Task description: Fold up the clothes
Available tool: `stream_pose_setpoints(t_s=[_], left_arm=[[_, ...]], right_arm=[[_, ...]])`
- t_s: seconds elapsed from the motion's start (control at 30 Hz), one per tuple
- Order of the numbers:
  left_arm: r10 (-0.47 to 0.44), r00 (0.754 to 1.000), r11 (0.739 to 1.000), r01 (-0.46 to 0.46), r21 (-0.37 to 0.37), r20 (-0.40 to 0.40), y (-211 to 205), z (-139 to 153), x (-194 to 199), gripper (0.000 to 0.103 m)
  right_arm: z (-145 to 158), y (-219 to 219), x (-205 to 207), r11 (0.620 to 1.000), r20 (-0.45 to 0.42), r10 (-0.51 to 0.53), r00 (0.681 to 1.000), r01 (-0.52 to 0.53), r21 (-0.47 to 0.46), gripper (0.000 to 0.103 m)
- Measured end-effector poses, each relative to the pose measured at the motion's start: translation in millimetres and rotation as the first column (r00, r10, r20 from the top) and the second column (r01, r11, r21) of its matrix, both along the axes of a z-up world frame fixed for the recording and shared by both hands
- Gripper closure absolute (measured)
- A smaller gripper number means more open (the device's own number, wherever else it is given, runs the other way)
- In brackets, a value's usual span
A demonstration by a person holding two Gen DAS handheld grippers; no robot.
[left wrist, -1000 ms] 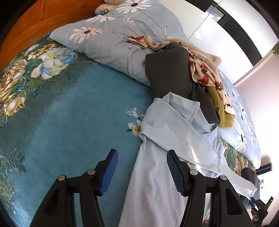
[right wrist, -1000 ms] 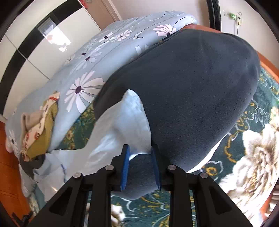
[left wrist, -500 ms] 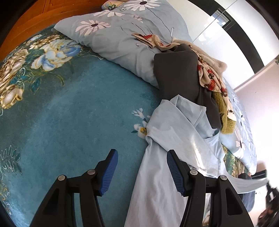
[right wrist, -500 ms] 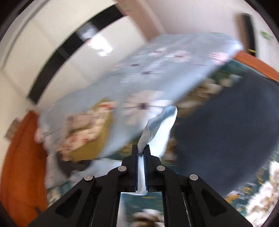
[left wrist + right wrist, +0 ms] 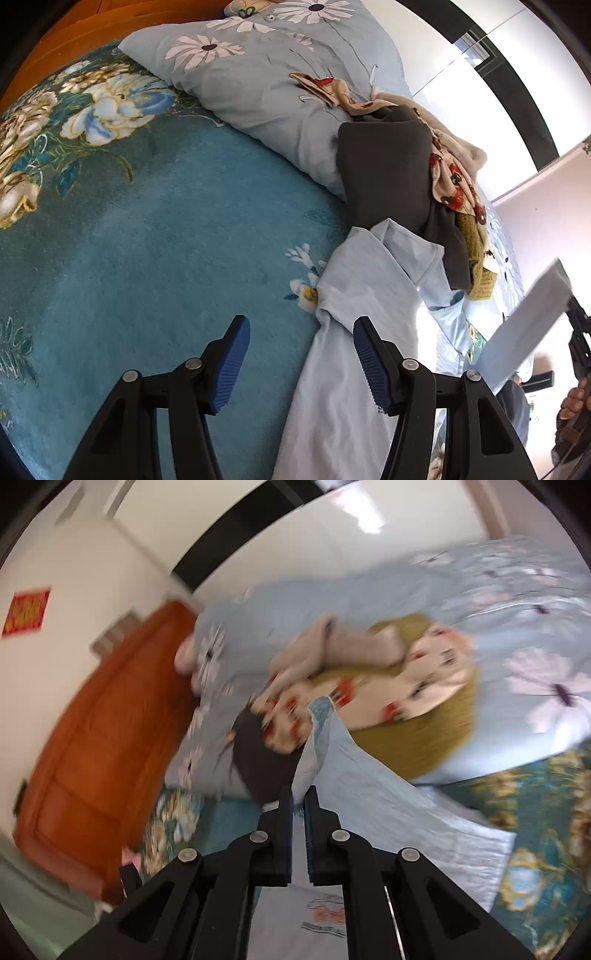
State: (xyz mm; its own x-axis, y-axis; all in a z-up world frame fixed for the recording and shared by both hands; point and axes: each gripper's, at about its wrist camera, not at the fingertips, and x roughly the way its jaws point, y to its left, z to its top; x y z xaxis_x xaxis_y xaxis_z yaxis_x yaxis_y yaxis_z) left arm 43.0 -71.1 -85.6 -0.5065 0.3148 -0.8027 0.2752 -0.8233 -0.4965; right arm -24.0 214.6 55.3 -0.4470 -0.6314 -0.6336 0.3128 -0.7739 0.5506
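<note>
Covering most of both views, the bed [image 5: 147, 258] wears a plush teal spread with big gold and blue flowers, a soft flat surface that suits folding. Against the wooden headboard [image 5: 103, 738] lies a smooth pale-blue pillow [image 5: 266, 96] printed with daisies, and on it sits a pile [image 5: 436, 162] of waiting clothes: a dark grey piece, a cream print with red spots, something beige and fuzzy, an olive knit. The shirt [image 5: 354, 332], thin light-blue cotton with a collar, trails from that pile down across the spread, creased and half bunched.

One edge of the shirt is raised and pulled taut, probably to spread it flat before the first fold. The right gripper [image 5: 298, 805] is clamped on that edge, its ribbed blue pads pinching the fabric; the view is blurred. The left gripper [image 5: 301, 363] hangs with jaws apart and nothing between the pads, above the shirt's near side, likely ready to take a second hold.
</note>
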Motion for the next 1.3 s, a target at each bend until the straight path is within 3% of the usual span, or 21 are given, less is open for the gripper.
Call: stream_pose_setpoints(t_s=[0.37,0.83,1.0,1.07,1.1,1.2,1.3], left_arm=[[0.011,1.000,0.999,-0.011,0.037,0.014,-14,-19,-14,0.041],[-0.022,0.999,0.998,0.020,0.068,0.026,-5,-32,-30,0.041],[-0.054,0.998,0.994,0.051,0.097,0.030,5,-36,-42,0.041],[-0.073,0.997,0.992,0.069,0.108,0.028,12,-37,-48,0.041],[-0.085,0.996,0.990,0.081,0.112,0.027,15,-37,-51,0.041],[-0.132,0.991,0.986,0.129,0.106,0.025,30,-38,-60,0.041],[-0.184,0.982,0.980,0.180,0.089,0.031,44,-41,-70,0.041]], right_arm=[[-118,-146,-1,0.962,0.179,0.209,0.961,-0.236,0.141,0.098],[-193,-218,11,0.871,0.301,0.332,0.894,-0.413,0.266,0.096],[-198,-215,15,0.862,0.328,0.348,0.878,-0.438,0.255,0.089],[-194,-210,15,0.868,0.330,0.363,0.872,-0.445,0.221,0.069],[-189,-204,16,0.870,0.319,0.370,0.872,-0.446,0.210,0.065],[-174,-181,17,0.883,0.282,0.369,0.885,-0.429,0.189,0.063],[-160,-132,11,0.920,0.251,0.287,0.924,-0.339,0.196,0.063]])
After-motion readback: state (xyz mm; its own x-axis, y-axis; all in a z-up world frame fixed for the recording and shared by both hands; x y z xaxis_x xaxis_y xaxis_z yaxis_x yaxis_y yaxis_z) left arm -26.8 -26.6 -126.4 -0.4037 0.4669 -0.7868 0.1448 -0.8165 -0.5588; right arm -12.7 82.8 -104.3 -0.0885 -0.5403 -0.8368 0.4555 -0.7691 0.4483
